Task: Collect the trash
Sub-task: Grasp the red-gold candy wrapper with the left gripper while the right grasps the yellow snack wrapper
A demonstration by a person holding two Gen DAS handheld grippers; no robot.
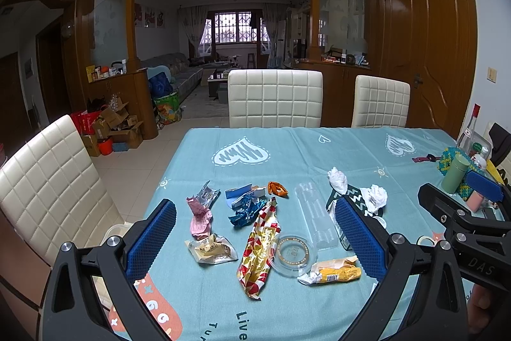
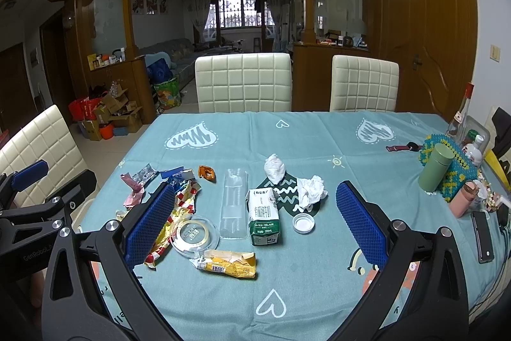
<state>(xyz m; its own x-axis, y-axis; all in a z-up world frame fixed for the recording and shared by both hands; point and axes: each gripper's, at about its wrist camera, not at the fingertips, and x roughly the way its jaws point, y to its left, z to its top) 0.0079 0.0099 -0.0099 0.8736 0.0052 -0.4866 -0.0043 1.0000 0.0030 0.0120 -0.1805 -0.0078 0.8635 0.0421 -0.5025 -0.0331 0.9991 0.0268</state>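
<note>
Since nothing is picked up yet, we hold both claws spread wide and empty above the near edge of the table (image 2: pixel 319 130), the left gripper (image 1: pixel 255 232) over the wrappers and the right gripper (image 2: pixel 255 213) over the carton. The trash lies scattered across the middle of both frames. We judge it best to start with the nearest piece, the yellow wrapper (image 2: pixel 228 262) at lower centre, coming down flat so the pads pinch its crumpled ridge without dragging the cloth. It looks thin, torn open at one end, with a barcode label showing. Just above it sit the clear round lid (image 2: pixel 194 234), the milk carton (image 2: pixel 263 215) and two crumpled tissues (image 2: pixel 311 189), all light and easily nudged aside.
</note>
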